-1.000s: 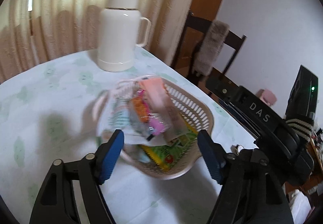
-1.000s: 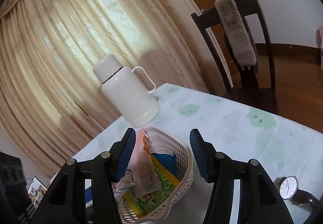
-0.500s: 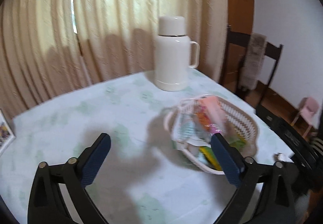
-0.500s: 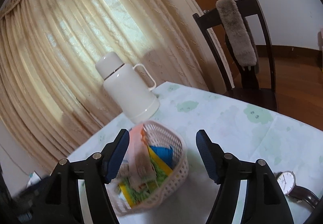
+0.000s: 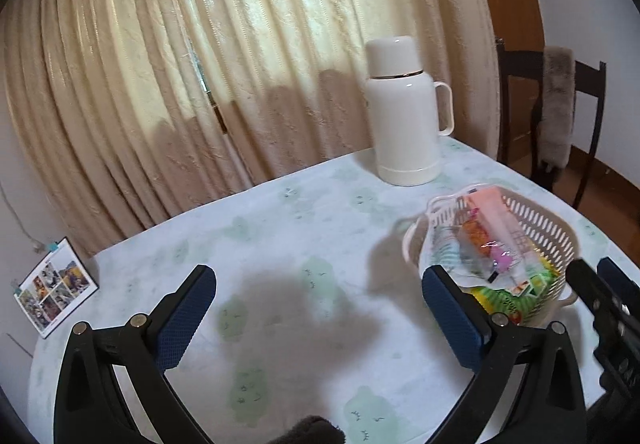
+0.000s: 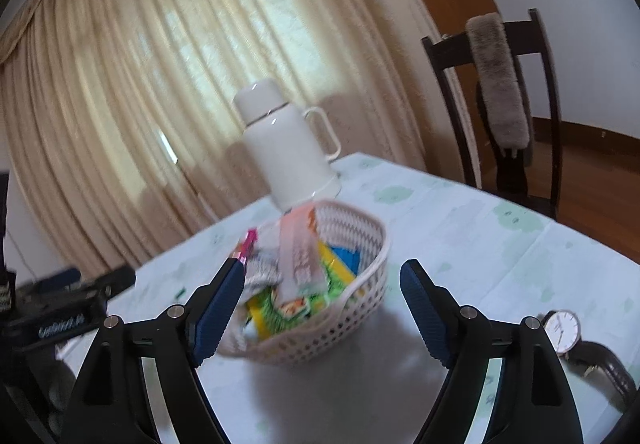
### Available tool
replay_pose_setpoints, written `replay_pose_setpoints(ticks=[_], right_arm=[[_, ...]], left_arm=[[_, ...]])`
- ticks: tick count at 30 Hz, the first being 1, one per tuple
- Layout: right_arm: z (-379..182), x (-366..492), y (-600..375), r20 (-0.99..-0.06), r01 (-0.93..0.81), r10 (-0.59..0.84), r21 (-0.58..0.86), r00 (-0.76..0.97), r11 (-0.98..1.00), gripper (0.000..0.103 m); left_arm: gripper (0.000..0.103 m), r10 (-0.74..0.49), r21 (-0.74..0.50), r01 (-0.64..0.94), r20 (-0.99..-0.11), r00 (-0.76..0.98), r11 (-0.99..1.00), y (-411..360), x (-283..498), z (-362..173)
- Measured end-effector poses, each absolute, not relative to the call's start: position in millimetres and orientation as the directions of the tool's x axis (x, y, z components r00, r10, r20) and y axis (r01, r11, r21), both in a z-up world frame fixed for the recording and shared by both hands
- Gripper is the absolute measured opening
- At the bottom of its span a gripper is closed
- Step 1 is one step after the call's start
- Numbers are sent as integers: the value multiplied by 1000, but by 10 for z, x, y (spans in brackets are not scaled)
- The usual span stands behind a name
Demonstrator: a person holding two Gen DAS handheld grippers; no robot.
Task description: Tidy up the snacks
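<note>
Tools first: right tool [image 6: 322, 308] jaws opening, nothing clamped, basket [image 6: 360, 308] rim between them; left tool [image 5: 316, 318] spread wide over bare surface [image 5: 280, 228]. Snacks [image 6: 298, 264] sit in basket, just before thermos [image 6: 288, 160]. Judgement: crinkly slick wrappers, pinch 1 flat edge, avoid lattice plastic wall.

one basket [image 6: 352, 328], one flask [image 5: 404, 116], one watch [image 6: 564, 328], one chair [image 6: 516, 104].
</note>
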State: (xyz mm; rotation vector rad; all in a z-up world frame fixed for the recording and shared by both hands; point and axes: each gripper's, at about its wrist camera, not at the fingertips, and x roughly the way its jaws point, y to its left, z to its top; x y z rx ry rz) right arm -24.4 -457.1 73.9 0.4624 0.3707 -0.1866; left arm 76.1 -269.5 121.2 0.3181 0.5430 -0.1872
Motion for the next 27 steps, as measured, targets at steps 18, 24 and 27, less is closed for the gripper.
replay_pose_setpoints(ticks=[18,24,27], right_arm=[[686,-209,-4327,-447,234,-85,291,891,928,83],[632,-253,-4330,-470,238,-82,284,879,929,83],[635,-250,-4329,-472,235,-79,283,878,930,83]], left_arm=[[103,-52,341,255,-507,861,905,-2783,711,1131],[103,-51,346,258,-507,860,902,-2783,710,1114],[103,-53,347,259,-505,861,902,-2783,702,1115]])
